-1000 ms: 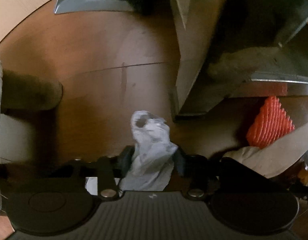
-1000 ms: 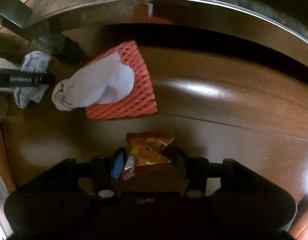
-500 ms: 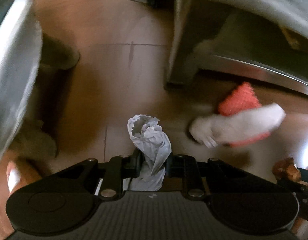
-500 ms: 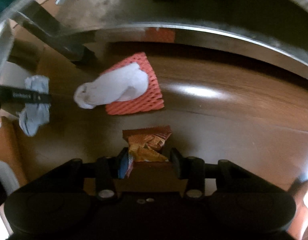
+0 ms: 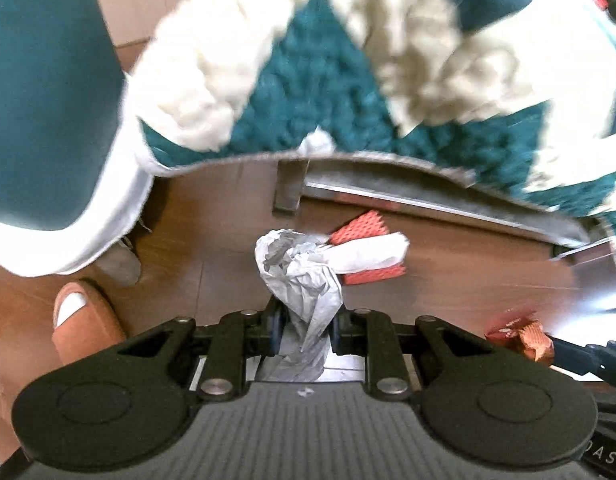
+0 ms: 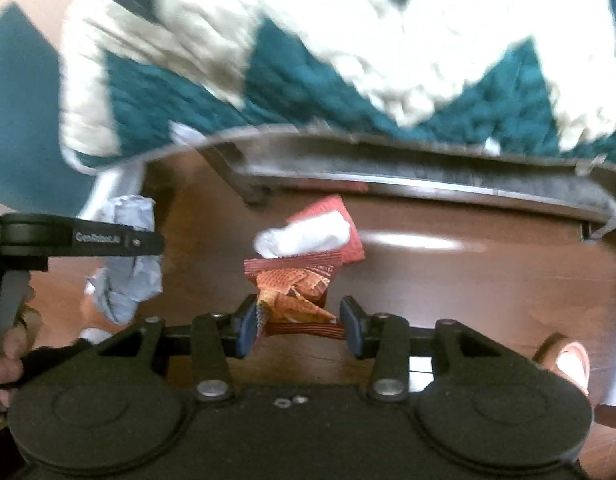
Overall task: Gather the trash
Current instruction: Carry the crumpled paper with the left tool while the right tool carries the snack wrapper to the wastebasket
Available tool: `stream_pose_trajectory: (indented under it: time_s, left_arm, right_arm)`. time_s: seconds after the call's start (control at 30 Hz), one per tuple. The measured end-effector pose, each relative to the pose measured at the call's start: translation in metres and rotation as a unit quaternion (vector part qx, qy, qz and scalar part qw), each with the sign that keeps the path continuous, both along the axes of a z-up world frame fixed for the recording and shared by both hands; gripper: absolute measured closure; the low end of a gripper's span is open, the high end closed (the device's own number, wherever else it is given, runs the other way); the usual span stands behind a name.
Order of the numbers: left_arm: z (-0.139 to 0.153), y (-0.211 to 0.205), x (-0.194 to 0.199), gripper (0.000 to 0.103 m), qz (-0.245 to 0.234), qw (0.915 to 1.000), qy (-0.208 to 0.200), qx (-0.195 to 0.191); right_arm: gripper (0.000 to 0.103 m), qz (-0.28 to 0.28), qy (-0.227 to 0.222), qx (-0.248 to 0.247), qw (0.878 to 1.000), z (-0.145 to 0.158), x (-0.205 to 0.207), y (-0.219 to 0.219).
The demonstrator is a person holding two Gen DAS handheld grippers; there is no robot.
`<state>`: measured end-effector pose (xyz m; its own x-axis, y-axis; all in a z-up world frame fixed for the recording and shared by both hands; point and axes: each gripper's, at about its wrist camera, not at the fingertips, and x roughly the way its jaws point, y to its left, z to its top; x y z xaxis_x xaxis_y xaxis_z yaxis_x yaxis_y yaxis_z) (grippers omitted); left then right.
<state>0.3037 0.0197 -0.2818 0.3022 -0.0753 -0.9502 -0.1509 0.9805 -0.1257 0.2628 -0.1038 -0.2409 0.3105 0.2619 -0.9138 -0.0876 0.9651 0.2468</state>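
My left gripper (image 5: 304, 326) is shut on a crumpled grey-white paper (image 5: 298, 276) and holds it above the wooden floor. The paper also shows in the right wrist view (image 6: 126, 264), clamped in the left gripper. My right gripper (image 6: 300, 328) is shut on a red-orange snack wrapper (image 6: 296, 284), also seen at the right edge of the left wrist view (image 5: 516, 332). On the floor ahead lies a white crumpled tissue (image 5: 368, 254) (image 6: 304, 236) on top of an orange foam net (image 5: 362, 226) (image 6: 348, 236).
A teal and cream bedspread (image 5: 348, 80) (image 6: 308, 60) hangs over a bed frame (image 5: 428, 196) with a dark leg (image 5: 287, 190). A foot in an orange slipper (image 5: 84, 324) stands at the left; another slipper (image 6: 568, 364) at the right.
Both grippers have risen and pulled back from under the bed with their trash. The bedspread has come into view and the tissue and foam net look farther away.
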Motion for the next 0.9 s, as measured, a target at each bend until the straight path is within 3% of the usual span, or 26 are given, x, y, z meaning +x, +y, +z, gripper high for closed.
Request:
stream_pose_trajectory:
  time_s: [0.43, 0.67, 0.9]
  left_arm:
    - [0.148, 0.016, -0.093, 0.082, 0.010, 0.9936, -0.109, -0.026]
    - [0.222, 0.039, -0.118, 0.082, 0.015, 0.9819, -0.183, -0.046]
    - [0.273, 0.072, -0.128, 0.082, 0.022, 0.9700, -0.238, -0.047]
  right_arm:
    - [0.061, 0.041, -0.121, 0.029, 0.991, 0.154, -0.076, 0.025]
    - [0.061, 0.082, -0.199, 0.031, 0.976, 0.227, -0.089, 0.054]
    - [0.061, 0.117, -0.249, 0.030, 0.961, 0.274, -0.080, 0.090]
